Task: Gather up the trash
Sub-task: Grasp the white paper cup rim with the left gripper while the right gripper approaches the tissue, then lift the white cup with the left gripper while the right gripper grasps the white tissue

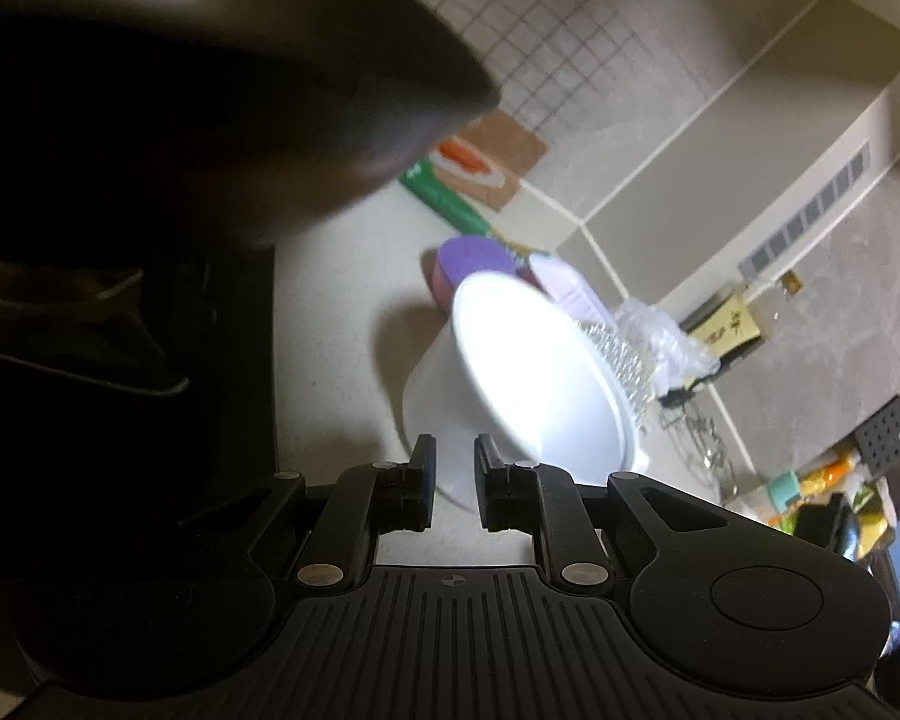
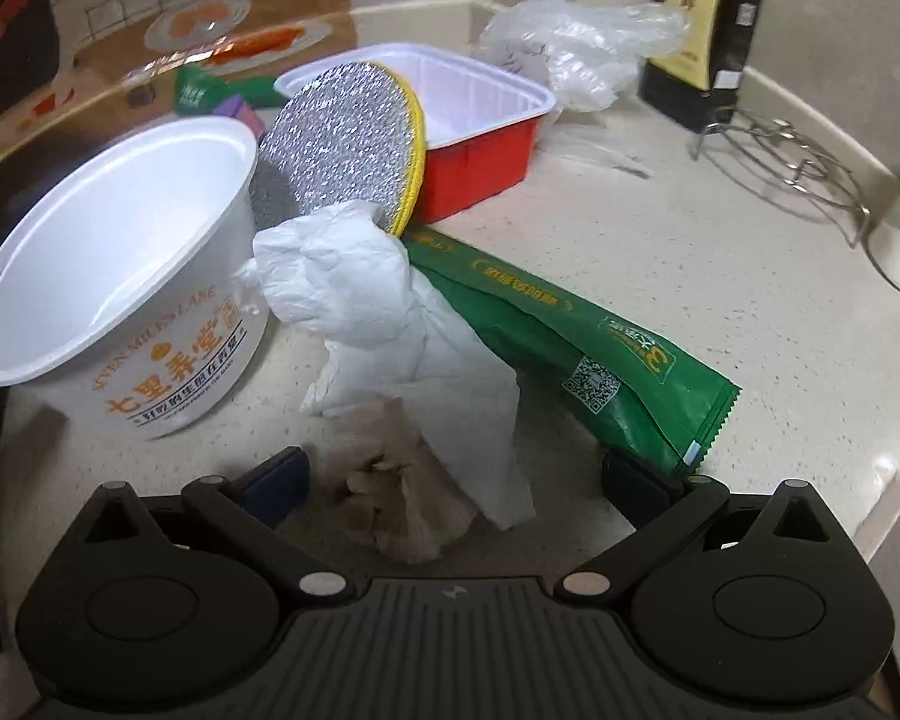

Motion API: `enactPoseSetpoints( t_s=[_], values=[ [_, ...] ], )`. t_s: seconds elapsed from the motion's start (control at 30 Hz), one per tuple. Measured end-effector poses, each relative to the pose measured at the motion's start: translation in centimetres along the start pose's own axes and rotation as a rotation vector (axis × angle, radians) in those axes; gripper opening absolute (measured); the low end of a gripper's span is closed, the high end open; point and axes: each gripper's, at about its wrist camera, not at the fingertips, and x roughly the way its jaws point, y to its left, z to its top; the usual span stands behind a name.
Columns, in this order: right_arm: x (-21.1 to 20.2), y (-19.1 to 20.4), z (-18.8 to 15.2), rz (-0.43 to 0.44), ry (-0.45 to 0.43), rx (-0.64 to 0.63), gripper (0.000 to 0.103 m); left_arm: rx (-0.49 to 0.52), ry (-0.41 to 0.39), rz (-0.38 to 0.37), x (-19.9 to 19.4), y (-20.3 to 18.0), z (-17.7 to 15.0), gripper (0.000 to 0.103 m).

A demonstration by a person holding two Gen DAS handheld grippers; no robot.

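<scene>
My right gripper is open wide just above the counter. A crumpled brown tissue and the tail of a white napkin lie between its fingers, untouched. Behind them are a white instant-noodle cup, a round foil lid leaning on a red tray, and a green wrapper. In the left wrist view the cup stands just beyond my left gripper, which is shut with nothing seen between its pads.
A clear plastic bag, a black and gold box and a wire rack sit at the back right by the counter's raised edge. A large black appliance fills the left of the left wrist view.
</scene>
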Motion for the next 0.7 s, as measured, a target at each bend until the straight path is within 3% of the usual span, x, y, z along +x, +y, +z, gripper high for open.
enactPoseSetpoints(
  t_s=[0.1,0.2,0.33,0.47,0.7],
  values=[
    [-0.5,0.3,-0.1,0.065,-0.003,-0.043,0.098,0.014,-0.061,0.015,-0.9,-1.0,0.7,0.016],
    [-2.0,0.7,-0.9,0.088,-0.066,-0.044,0.098,0.028,-0.085,0.049,-0.5,-1.9,1.0,0.016],
    [-4.1,1.1,-1.2,0.068,-0.166,-0.107,0.097,0.084,-0.064,0.123,1.4,-3.0,0.9,0.016],
    [-5.2,0.2,-0.3,0.062,-0.201,-0.103,0.096,0.177,-0.037,0.211,2.7,-3.7,0.1,0.017],
    [-5.6,-0.7,0.2,0.056,-0.220,-0.080,0.096,0.149,0.023,0.227,2.5,-2.3,-0.6,0.017]
  ],
)
